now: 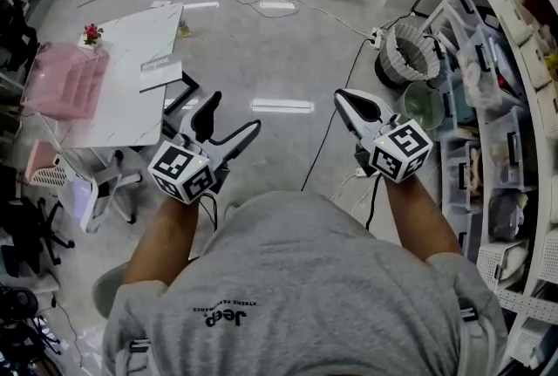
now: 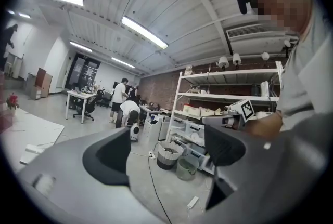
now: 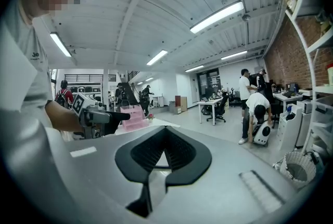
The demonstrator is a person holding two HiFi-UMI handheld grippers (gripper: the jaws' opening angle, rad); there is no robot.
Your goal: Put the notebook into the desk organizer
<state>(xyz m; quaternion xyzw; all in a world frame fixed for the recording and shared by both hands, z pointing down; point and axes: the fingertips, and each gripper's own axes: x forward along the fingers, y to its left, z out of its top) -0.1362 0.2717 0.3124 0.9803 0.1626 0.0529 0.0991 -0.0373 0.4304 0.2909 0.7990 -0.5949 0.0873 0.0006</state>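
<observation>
A pink desk organizer (image 1: 65,82) stands on the left end of a white table (image 1: 122,104), and the right gripper view shows this organizer (image 3: 132,116) in the distance. A flat pale book-like thing (image 1: 161,73) lies on the table's right edge; I cannot tell if it is the notebook. My left gripper (image 1: 234,114) is held in the air in front of the person, jaws wide open and empty (image 2: 171,150). My right gripper (image 1: 344,97) hovers to its right, jaws shut on nothing (image 3: 165,132). Both grippers are well away from the table.
A shelving rack (image 1: 514,104) with bins fills the right side. A ribbed waste basket (image 1: 408,51) and a green bucket (image 1: 423,104) stand by it. A black cable (image 1: 336,117) crosses the floor. An office chair (image 1: 105,187) stands under the table. People (image 2: 122,98) work at the back.
</observation>
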